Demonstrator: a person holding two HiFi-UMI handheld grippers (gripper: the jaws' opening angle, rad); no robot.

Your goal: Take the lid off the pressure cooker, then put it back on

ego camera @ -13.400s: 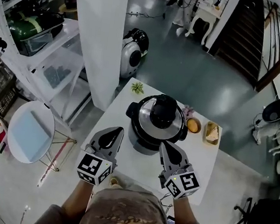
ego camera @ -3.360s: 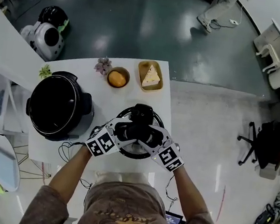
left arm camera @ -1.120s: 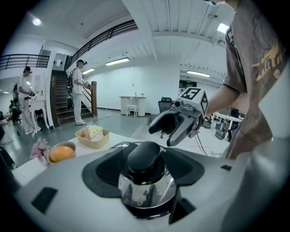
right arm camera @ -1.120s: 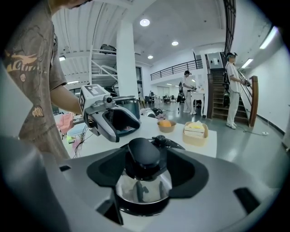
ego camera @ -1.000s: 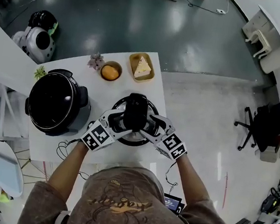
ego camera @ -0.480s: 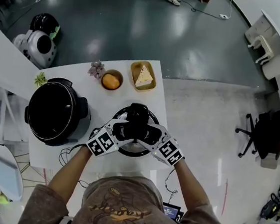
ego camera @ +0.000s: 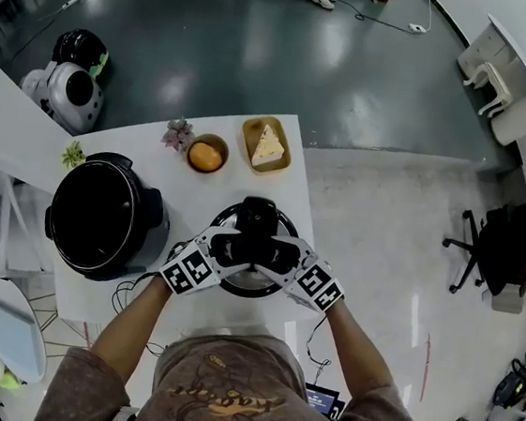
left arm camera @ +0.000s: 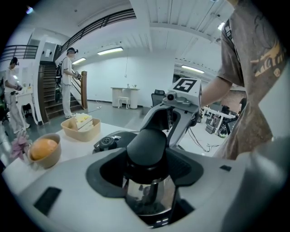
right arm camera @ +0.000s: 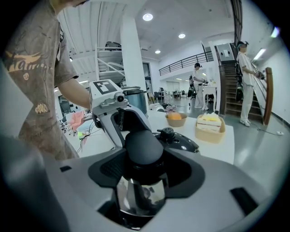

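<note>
The steel pressure cooker lid (ego camera: 252, 286) lies on the white table (ego camera: 158, 141), right of the open black cooker pot (ego camera: 155, 204). Its black knob (ego camera: 256, 221) stands up in the middle. My left gripper (ego camera: 232, 245) and right gripper (ego camera: 278, 252) face each other across that knob. In the left gripper view the knob (left arm camera: 146, 144) sits between the jaws of the left gripper (left arm camera: 146, 156), which are closing round it. In the right gripper view the right gripper (right arm camera: 144, 158) is likewise closing, the knob (right arm camera: 144, 146) between its jaws. No firm pinch shows.
Behind the lid stand a bowl with an orange (ego camera: 206, 156) and a box with a cake slice (ego camera: 267, 146). Two small plants (ego camera: 176, 133) mark the far left edge. A cable (ego camera: 127, 284) trails off the near edge. People stand by the stairs (left arm camera: 69, 77).
Both grippers have dropped and drawn in around the lid's knob. The lid stays on the table beside the pot.
</note>
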